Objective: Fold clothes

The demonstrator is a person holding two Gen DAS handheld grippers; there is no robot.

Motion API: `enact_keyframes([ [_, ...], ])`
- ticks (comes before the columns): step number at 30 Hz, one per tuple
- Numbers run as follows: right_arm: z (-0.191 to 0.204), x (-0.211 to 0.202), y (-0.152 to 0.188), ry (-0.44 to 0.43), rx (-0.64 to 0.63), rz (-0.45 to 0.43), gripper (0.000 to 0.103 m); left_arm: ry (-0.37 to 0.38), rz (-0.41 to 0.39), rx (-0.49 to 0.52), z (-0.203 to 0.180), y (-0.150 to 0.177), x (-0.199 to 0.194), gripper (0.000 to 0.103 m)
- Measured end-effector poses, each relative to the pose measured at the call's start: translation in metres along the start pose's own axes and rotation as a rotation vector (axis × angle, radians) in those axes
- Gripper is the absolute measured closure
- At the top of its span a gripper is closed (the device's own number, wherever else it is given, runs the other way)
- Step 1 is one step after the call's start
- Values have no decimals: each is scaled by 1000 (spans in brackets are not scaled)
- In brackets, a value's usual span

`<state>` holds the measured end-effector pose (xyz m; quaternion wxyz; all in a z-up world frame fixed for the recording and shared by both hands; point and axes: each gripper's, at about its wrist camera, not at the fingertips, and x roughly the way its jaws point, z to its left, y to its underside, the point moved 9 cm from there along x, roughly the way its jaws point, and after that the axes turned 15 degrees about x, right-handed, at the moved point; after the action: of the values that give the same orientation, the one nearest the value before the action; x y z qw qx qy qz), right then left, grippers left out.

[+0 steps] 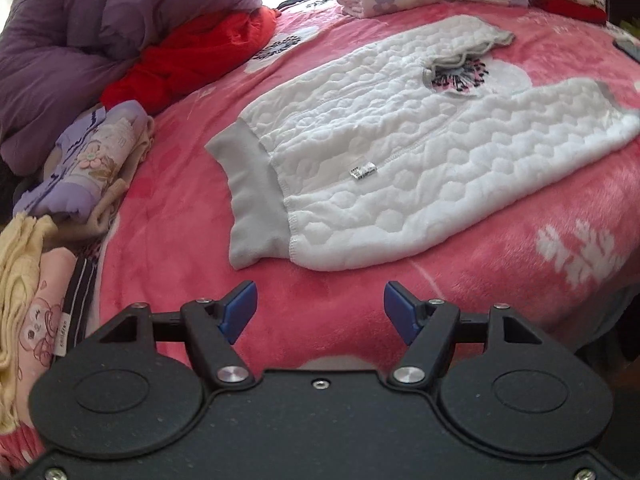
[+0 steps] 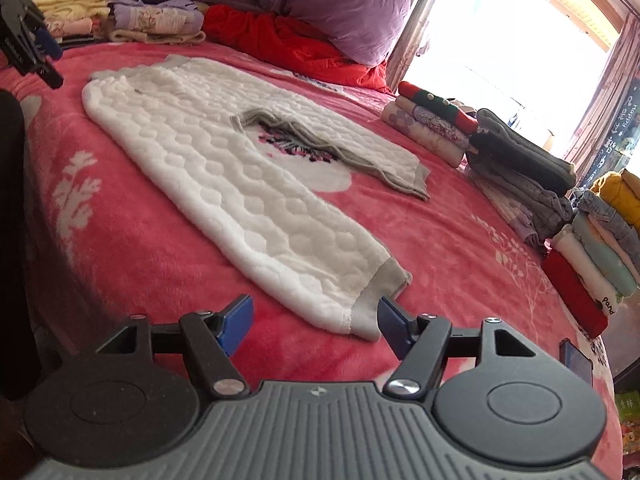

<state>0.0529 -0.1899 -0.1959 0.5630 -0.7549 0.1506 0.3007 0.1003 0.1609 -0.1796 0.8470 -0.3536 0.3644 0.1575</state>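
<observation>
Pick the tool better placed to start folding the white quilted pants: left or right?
Right, probably. The right tool is open, its right fingertip at a grey leg cuff of the white quilted pants. The left tool is open, short of the grey waistband.

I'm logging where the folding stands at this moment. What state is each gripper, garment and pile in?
Left gripper: open, empty, above the blanket.
Right gripper: open, empty, at the near grey cuff.
White quilted pants: spread flat, unfolded, legs apart.
Pink blanket: spread out beneath the pants.
Red garment: crumpled, unfolded.
Purple duvet: bunched up.
Window-side stacks: folded, piled.
Pillow-side stacks: folded, piled.
</observation>
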Motion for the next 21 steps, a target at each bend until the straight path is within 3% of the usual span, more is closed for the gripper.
enact_keyframes([
  [6,1,10,7,60,-137,-15,44,-63,-47,218,-6,-1,16,35],
  [17,-2,29,10,88,-207,-37,49,-147,-104,543,-28,-6,39,45],
  [21,0,34,12,87,-234,-53,47,-162,-133,551,-28,-7,39,45],
])
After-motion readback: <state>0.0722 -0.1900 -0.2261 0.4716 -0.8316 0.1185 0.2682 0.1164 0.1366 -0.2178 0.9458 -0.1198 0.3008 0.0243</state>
